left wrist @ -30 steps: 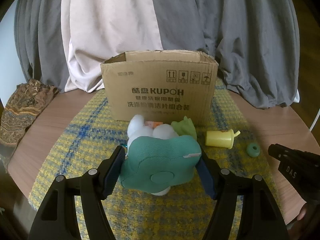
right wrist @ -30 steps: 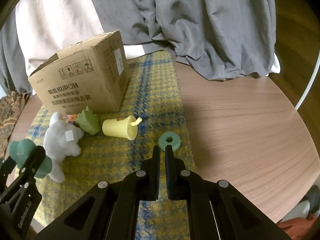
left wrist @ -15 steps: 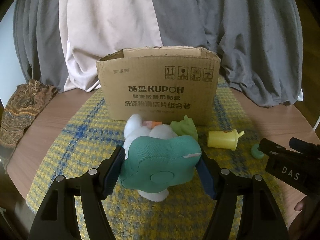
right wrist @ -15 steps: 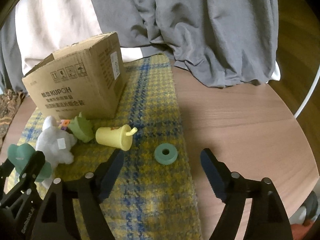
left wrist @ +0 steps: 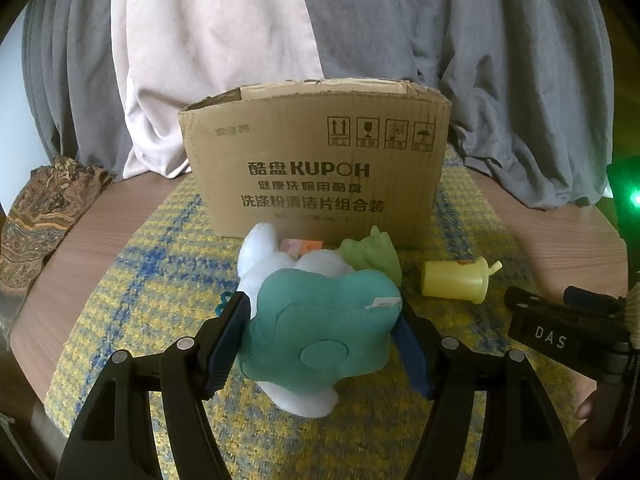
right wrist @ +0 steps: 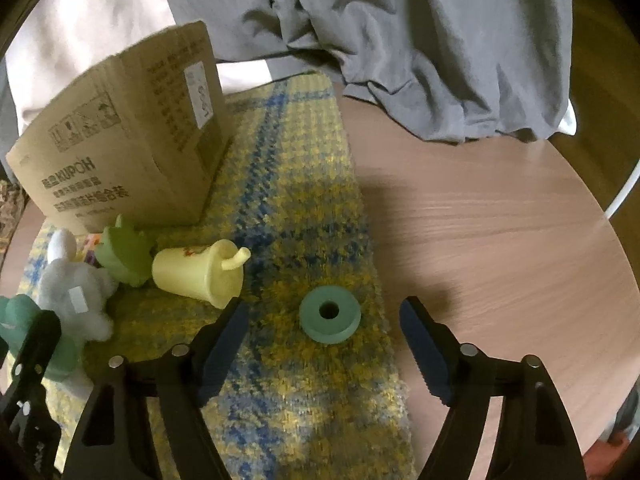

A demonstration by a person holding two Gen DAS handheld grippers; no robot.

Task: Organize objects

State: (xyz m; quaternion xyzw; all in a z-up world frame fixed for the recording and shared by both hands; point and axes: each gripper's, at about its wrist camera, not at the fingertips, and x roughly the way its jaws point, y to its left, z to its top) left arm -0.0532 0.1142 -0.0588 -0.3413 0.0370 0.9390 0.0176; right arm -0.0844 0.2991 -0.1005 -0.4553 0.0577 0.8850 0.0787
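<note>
My left gripper (left wrist: 322, 340) is shut on a teal plush toy (left wrist: 320, 332), held in front of the cardboard box (left wrist: 316, 168). A white plush (left wrist: 264, 264), a light green toy (left wrist: 372, 254) and a yellow toy cup (left wrist: 456, 280) lie before the box. My right gripper (right wrist: 324, 344) is open, its fingers either side of a green ring (right wrist: 329, 313) on the plaid mat (right wrist: 304, 400). The yellow cup (right wrist: 200, 272), the green toy (right wrist: 124, 252), the white plush (right wrist: 76, 292) and the box (right wrist: 120, 136) show at the left of the right wrist view.
A round wooden table (right wrist: 500, 240) carries the mat. Grey and white cloth (left wrist: 280, 40) hangs behind the box. A patterned fabric (left wrist: 44, 208) lies at the table's left edge. The right gripper's body (left wrist: 560, 336) shows at the right of the left wrist view.
My right gripper opened from shut and moved forward and down around the green ring. My left gripper kept the teal plush and moved closer to the box.
</note>
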